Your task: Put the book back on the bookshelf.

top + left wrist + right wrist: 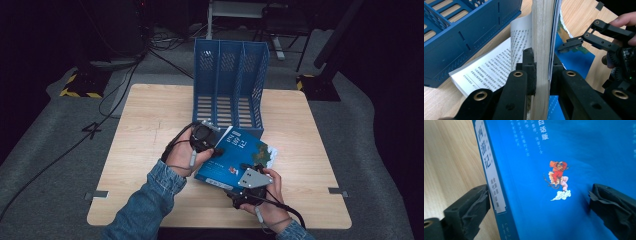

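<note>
1. the left gripper (pixel 212 146), hand wrapped round it from the left, clenched the blue book (pixel 235 155) by its page edge.
2. the book lay tilted on the wooden table (pixel 145 125), just before the blue file rack (pixel 230 85).
3. the right gripper (pixel 252 172), held low at the book's near corner, stood released, jaws straddling the spine.

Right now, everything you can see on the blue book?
The blue paperback book has a glossy cover showing a small red figure on a cloud and a white spine label with Chinese characters. It sits tilted, before the blue file rack. The left gripper clamps its page block; the right gripper straddles it, jaws open.
</note>
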A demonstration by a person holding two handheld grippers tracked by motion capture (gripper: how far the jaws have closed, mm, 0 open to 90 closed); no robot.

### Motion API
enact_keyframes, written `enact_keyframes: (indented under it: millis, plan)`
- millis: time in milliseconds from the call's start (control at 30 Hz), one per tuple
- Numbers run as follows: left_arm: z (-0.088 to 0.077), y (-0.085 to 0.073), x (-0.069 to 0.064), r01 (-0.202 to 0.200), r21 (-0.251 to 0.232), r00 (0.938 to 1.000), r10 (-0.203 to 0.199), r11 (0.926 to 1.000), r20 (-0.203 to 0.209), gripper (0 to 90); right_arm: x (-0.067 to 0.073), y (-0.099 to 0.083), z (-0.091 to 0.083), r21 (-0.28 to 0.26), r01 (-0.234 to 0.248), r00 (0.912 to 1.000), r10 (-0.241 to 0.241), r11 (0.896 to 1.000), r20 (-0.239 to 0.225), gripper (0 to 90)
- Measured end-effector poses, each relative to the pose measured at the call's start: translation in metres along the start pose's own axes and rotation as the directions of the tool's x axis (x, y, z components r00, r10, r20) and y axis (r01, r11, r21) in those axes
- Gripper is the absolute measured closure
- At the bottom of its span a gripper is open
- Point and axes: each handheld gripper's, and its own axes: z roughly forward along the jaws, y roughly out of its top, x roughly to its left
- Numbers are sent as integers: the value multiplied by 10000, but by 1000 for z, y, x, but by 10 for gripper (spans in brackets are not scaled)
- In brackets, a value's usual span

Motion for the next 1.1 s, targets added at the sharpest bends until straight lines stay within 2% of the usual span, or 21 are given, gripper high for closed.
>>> enact_keyframes:
  millis: [300, 467, 667, 700, 733, 800, 933, 1100]
  plan:
    - [4, 5, 0, -103, 232, 9999, 105, 9997, -86, 811, 6, 2, 10, 313, 131, 9984, -148, 9994, 546, 2]
    - [6, 6, 0, -51, 247, 10000, 50, 9997, 34, 811, 9, 2, 14, 399, 360, 9931, -402, 9986, 1100, 1]
    - [8, 5, 0, 2, 295, 10000, -2, 9996, 15, 810, 8, 1, 20, 595, 790, 9855, -870, 9951, 1454, 0]
    - [9, 5, 0, 17, 350, 10000, -17, 9994, -8, 810, 10, -1, 24, 784, 1422, 9702, -1547, 9867, 1867, 2]
    - [10, 4, 0, 0, 377, 10000, 0, 9993, -11, 810, 12, -2, 27, 998, 1739, 9591, -1915, 9797, 2083, 0]
    - [11, 4, 0, 24, 409, 10000, -25, 9992, 28, 810, 14, -3, 31, 1304, 2057, 9438, -2319, 9699, 2356, 0]
    - [13, 2, 0, 63, 454, 10000, -66, 9990, 62, 809, 14, -4, 35, 1457, 2085, 9327, -2415, 9671, 2680, 0]
    - [16, 0, 1, 134, 544, 9999, -134, 9984, -4, 808, 12, -5, 39, 1692, 2205, 9254, -2608, 9606, 2751, 0]
